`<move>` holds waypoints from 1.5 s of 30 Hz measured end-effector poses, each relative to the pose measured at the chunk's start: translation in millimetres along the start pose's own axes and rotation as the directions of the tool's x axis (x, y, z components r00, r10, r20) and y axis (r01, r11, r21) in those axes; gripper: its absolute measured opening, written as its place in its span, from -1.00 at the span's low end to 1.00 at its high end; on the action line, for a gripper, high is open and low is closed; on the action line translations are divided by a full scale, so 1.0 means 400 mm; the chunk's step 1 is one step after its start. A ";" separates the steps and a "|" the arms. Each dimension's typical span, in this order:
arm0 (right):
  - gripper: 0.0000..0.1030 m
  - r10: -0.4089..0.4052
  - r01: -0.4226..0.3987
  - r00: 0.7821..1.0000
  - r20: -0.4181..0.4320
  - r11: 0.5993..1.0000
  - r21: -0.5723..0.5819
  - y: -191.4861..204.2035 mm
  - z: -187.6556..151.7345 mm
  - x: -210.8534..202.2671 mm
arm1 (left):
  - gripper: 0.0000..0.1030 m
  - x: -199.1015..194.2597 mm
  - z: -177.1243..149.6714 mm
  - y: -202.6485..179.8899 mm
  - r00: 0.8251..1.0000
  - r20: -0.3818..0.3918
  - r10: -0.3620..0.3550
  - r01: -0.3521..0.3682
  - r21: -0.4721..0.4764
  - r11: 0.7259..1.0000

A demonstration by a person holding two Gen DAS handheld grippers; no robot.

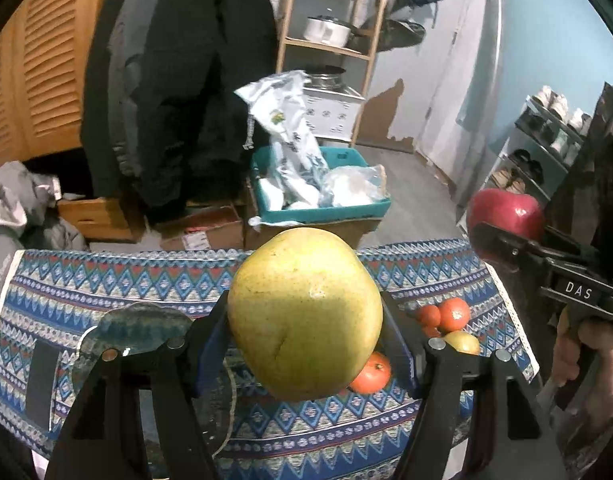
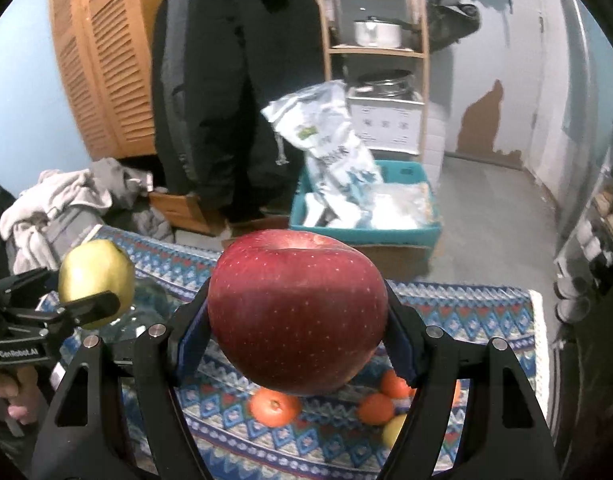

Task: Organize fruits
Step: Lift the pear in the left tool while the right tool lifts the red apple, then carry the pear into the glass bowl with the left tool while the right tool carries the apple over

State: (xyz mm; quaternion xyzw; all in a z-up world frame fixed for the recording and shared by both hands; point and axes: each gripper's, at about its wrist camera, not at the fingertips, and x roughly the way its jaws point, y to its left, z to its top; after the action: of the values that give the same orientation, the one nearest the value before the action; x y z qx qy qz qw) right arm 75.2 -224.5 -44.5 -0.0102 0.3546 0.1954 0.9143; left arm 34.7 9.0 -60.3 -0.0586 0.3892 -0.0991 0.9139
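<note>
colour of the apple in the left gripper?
Yellow-green apple; clearest in the left wrist view.

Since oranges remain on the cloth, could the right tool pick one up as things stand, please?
Probably not: the right tool is already shut on a red apple, held above the oranges.

The left gripper (image 1: 306, 320) is built of matte black angular arms with triangular cut-outs, joined by round silver pivot pins at the top of each link. Blue pads line the inner faces of its fingers (image 1: 210, 344). The right gripper (image 2: 298, 320) has the same black frame, the same silver pins and dark blue pads inside its fingers (image 2: 190, 340). Seen from the side, each tool carries a black crossbar with white lettering: "DAS" on the right one, "CenRobot.AI" on the left. Behind each crossbar a bare hand (image 1: 586, 360) wraps the handle.
</note>
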 end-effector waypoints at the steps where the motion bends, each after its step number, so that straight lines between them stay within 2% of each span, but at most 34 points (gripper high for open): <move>1: 0.45 0.006 -0.006 1.000 -0.001 1.000 -0.006 0.011 0.004 0.005 | 0.37 -0.007 -0.001 0.014 1.000 0.005 0.009 -0.009 -0.006 1.000; 17: 0.45 0.109 -0.116 0.992 -0.063 0.988 -0.104 0.205 0.055 0.119 | 0.37 -0.046 -0.040 0.184 0.996 0.002 0.089 -0.088 -0.115 0.989; 29: 0.45 0.181 -0.198 0.976 -0.125 0.970 -0.142 0.341 0.066 0.205 | 0.37 -0.054 -0.083 0.296 0.987 -0.028 0.157 -0.160 -0.179 0.971; 38: 0.45 0.215 -0.248 0.958 -0.190 0.954 -0.168 0.438 0.054 0.283 | 0.37 -0.024 -0.129 0.382 0.976 -0.098 0.192 -0.210 -0.228 0.951; 45: 0.45 0.251 -0.296 0.936 -0.248 0.942 -0.161 0.500 0.036 0.346 | 0.37 0.039 -0.186 0.451 0.957 -0.190 0.219 -0.262 -0.250 0.932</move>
State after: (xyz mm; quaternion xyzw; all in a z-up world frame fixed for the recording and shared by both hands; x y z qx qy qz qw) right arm 104.6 10.9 -99.9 -0.0725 0.4323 0.3528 0.8267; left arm 15.8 178.7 -156.0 -0.1275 0.4748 0.0639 0.8685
